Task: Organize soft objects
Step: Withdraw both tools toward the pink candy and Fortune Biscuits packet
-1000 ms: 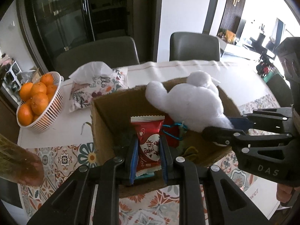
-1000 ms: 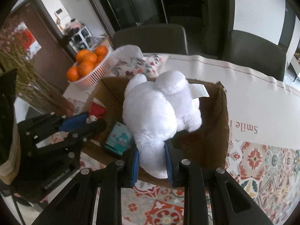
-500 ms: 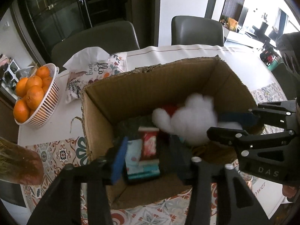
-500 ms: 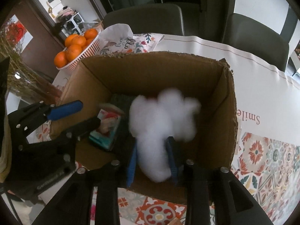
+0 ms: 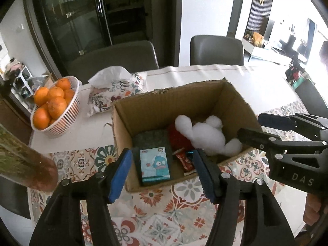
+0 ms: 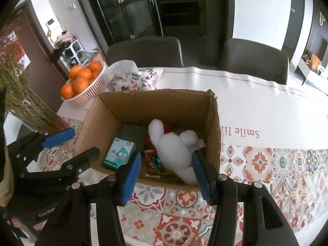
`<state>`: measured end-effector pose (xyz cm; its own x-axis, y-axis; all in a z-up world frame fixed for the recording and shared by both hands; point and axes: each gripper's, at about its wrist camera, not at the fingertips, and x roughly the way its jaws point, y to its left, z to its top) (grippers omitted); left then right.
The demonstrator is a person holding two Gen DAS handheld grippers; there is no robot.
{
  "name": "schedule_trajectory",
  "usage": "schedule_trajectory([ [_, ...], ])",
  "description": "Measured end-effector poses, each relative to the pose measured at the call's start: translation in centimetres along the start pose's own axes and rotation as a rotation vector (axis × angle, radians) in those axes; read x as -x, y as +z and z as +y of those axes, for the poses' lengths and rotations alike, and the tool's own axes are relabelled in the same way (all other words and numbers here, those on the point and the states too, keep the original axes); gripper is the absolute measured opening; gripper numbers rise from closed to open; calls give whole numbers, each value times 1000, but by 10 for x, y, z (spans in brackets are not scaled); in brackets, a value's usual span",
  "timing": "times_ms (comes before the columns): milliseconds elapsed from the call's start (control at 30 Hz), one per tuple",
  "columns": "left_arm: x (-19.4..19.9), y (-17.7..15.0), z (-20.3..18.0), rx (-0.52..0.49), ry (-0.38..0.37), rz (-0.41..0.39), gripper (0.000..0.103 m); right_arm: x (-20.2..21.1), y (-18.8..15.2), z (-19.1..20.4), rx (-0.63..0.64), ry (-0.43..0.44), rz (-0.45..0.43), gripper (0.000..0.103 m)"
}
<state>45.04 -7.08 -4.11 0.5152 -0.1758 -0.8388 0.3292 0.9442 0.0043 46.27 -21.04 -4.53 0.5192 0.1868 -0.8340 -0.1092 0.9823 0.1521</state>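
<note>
An open cardboard box (image 5: 168,102) (image 6: 155,104) stands on the table. Inside lie a white plush toy (image 5: 207,137) (image 6: 174,149), a blue tissue pack with a cartoon face (image 5: 154,166) (image 6: 120,153), a red snack packet (image 5: 184,160) (image 6: 151,162) and a dark green cloth (image 5: 151,138). My left gripper (image 5: 162,172) is open and empty above the box's near edge. My right gripper (image 6: 167,172) is open and empty above the near right corner; it also shows in the left wrist view (image 5: 260,127).
A white basket of oranges (image 5: 54,104) (image 6: 84,82) and a floral tissue pouch (image 5: 114,90) (image 6: 133,78) lie behind the box at left. A vase of dried stems (image 5: 24,164) (image 6: 30,106) stands at the left. Grey chairs (image 5: 217,51) line the far table edge.
Both grippers opened and pulled back. The red packet dropped from the left one and the white plush from the right one; both now lie in the box.
</note>
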Motion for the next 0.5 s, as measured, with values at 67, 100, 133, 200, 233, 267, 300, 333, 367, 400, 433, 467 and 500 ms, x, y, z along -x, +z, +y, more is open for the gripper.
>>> schedule_trajectory([
  [67, 11, -4, -2, 2, -4, -18, 63, 12, -5, 2, 2, -12, -14, 53],
  [100, 16, -6, -3, 3, -3, -24, 63, 17, -7, 3, 2, -18, -22, 53],
  [133, 20, -8, -4, 5, -1, -31, 63, 23, -9, 4, 4, -24, -31, 54],
  [200, 30, -13, -7, 8, -1, -47, 65, 31, -12, 6, 4, -32, -42, 55],
  [233, 35, -16, -8, 9, -1, -54, 65, 37, -15, 7, 4, -36, -53, 57],
  [267, 40, -19, -9, 11, 3, -60, 65, 42, -18, 8, 6, -40, -64, 59],
  [300, 44, -22, -10, 12, 6, -66, 66, 47, -21, 10, 10, -45, -75, 59],
  [333, 48, -25, -10, 13, 11, -70, 67, 52, -25, 11, 13, -48, -83, 59],
  [367, 52, -29, -11, 15, 17, -75, 68, 56, -28, 12, 15, -49, -88, 59],
  [400, 55, -32, -11, 17, 19, -78, 68, 60, -32, 14, 20, -49, -92, 59],
  [433, 58, -36, -11, 19, 17, -81, 69, 63, -34, 16, 24, -49, -94, 59],
  [467, 61, -40, -12, 18, 16, -84, 69, 66, -37, 18, 27, -52, -96, 59],
  [500, 63, -44, -12, 17, 13, -85, 69, 69, -41, 19, 30, -53, -98, 59],
])
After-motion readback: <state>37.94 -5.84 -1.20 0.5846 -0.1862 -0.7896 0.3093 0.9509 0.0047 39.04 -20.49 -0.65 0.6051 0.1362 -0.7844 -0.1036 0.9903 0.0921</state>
